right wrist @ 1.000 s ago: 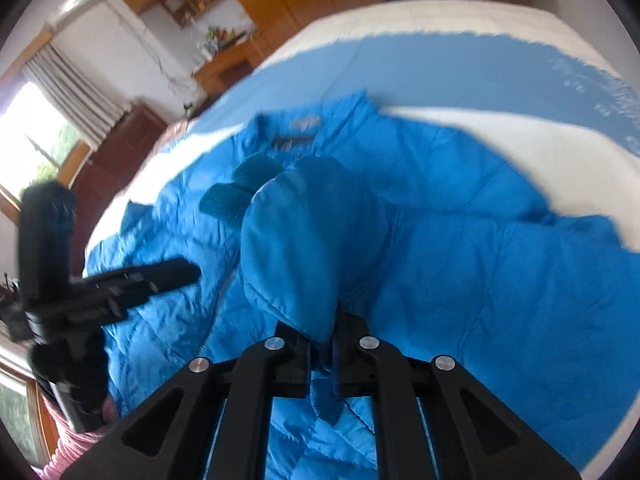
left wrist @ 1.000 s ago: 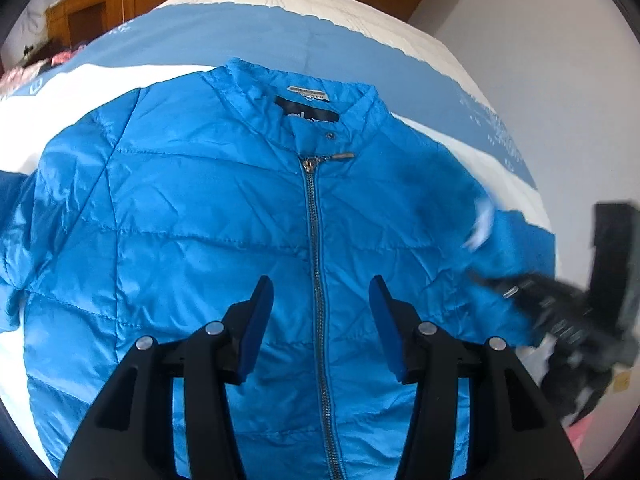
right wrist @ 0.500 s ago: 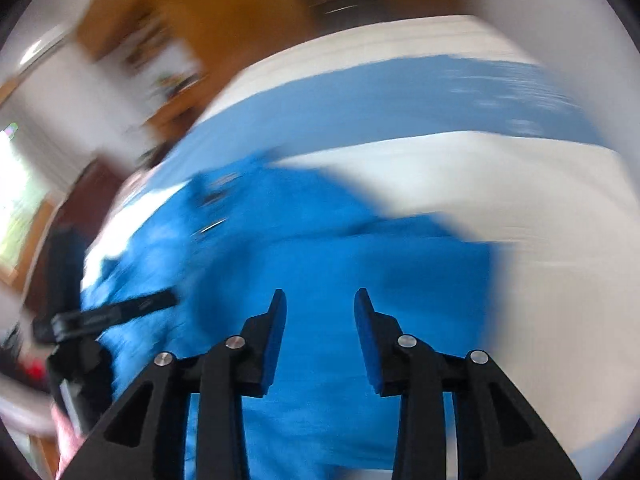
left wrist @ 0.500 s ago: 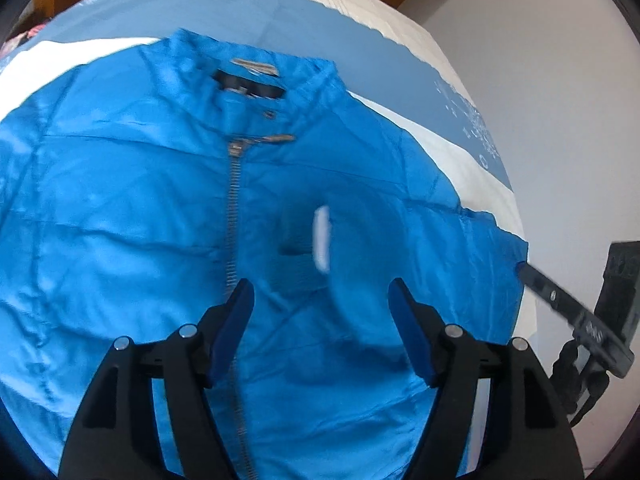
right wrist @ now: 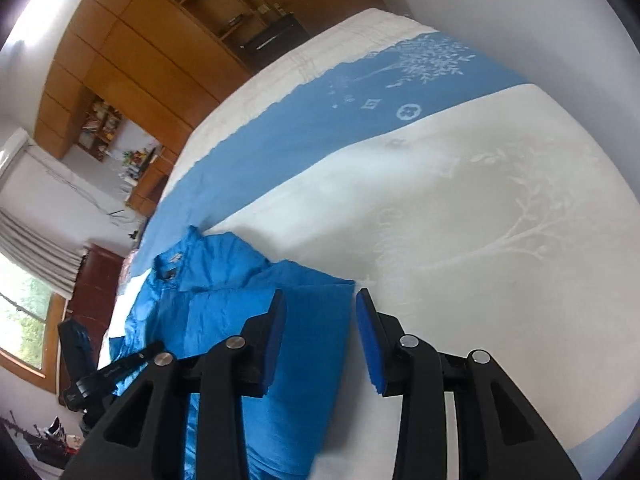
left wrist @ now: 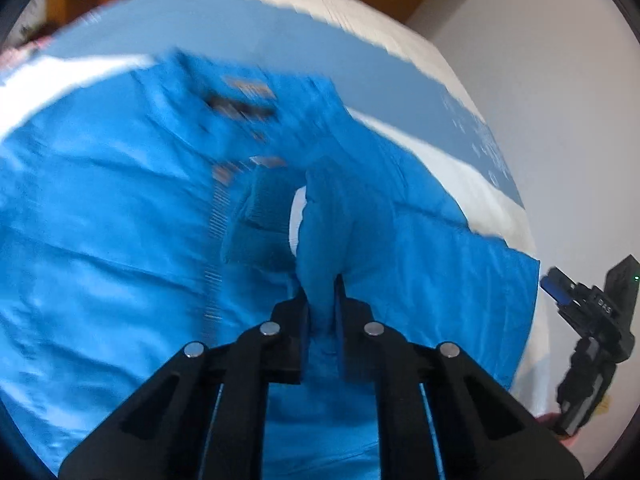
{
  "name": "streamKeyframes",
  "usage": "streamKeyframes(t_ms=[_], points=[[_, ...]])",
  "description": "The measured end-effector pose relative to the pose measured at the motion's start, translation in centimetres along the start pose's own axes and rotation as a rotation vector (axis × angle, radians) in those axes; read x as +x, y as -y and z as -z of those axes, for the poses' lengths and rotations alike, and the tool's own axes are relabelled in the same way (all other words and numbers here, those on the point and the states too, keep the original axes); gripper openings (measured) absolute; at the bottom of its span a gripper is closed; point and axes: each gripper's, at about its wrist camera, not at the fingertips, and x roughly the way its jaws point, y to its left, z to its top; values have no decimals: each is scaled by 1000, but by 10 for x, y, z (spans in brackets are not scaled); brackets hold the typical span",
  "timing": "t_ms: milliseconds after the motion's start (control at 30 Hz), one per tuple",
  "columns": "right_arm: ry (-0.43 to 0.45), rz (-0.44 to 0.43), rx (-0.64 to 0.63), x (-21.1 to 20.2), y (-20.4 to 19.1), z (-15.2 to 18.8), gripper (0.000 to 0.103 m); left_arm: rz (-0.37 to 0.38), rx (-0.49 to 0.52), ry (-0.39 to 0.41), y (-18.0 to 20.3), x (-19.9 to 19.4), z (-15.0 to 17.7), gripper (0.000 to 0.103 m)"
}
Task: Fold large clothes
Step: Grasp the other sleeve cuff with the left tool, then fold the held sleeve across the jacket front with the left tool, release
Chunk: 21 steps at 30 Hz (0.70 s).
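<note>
Left claw (left wrist: 320, 300) closing, pads pinching the folded-in sleeve (left wrist: 340, 220) of the bright blue quilted zip-up jacket (left wrist: 100, 220). Right claw (right wrist: 320, 332) part open, empty, over the jacket's edge. Jacket flat on white-and-blue bed (right wrist: 460, 200), collar pointing away, zipper lengthwise.

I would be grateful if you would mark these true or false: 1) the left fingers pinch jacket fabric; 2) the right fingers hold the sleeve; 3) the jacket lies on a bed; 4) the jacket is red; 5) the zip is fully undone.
1) True: the left gripper is closing on a fold of the blue jacket.
2) False: the right gripper is open and holds nothing.
3) True: it lies on the white and blue bed cover.
4) False: it is blue.
5) False: the zip runs closed down the front.
</note>
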Motion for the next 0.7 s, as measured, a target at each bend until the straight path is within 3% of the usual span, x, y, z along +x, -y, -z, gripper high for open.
streamKeyframes(t_ms=[167,300,500,700], points=[[-58,-111,-74,15,-29,10,37,-79,-6,118,-33,-46,-6,8],[-128,-136,-157,39,-61,27,37,-173,-39,164,-65,-66,-9,8],[-166,-120,-258,64,-91,48,37,-245,-111,152,-111,-75,-10,8],[-228,-48,-268,85,-88,61,32,-309,-112,85,-136,-47,-6,10]])
